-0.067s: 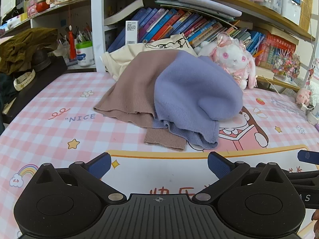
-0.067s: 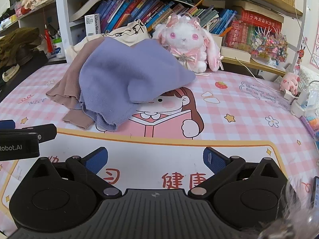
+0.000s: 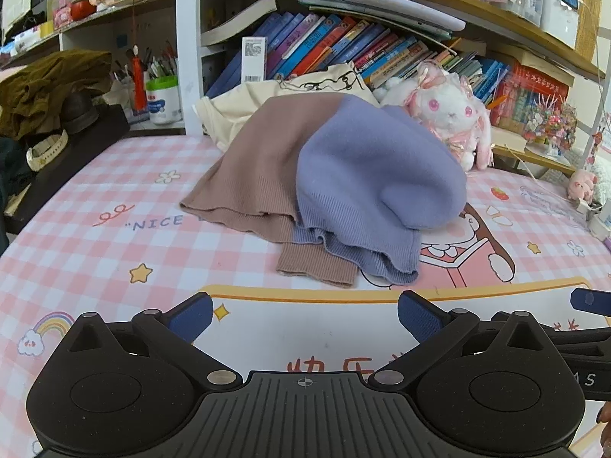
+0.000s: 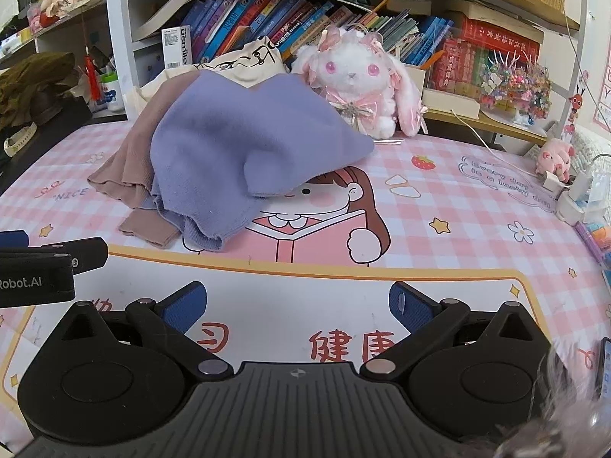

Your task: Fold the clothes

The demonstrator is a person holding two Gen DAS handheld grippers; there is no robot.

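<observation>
A pile of clothes lies at the back of the pink checked mat (image 3: 76,252) (image 4: 458,244). On top is a lilac knit garment (image 3: 366,175) (image 4: 236,145), its ribbed hem toward me. Under it lies a dusty-brown knit garment (image 3: 263,168) (image 4: 130,168), and behind both a cream garment with a line drawing (image 3: 236,107) (image 4: 244,65). My left gripper (image 3: 303,318) is open over the white part of the mat, short of the pile, nothing between its blue pads. My right gripper (image 4: 298,307) is open likewise, to the right of the left one (image 4: 49,263).
Bookshelves (image 3: 343,45) (image 4: 290,19) stand behind the pile. A white and pink plush rabbit (image 3: 450,114) (image 4: 359,80) sits right of the clothes. Dark clothing and a watch (image 3: 46,149) lie at the left edge. Chargers and small items (image 4: 573,191) crowd the right edge.
</observation>
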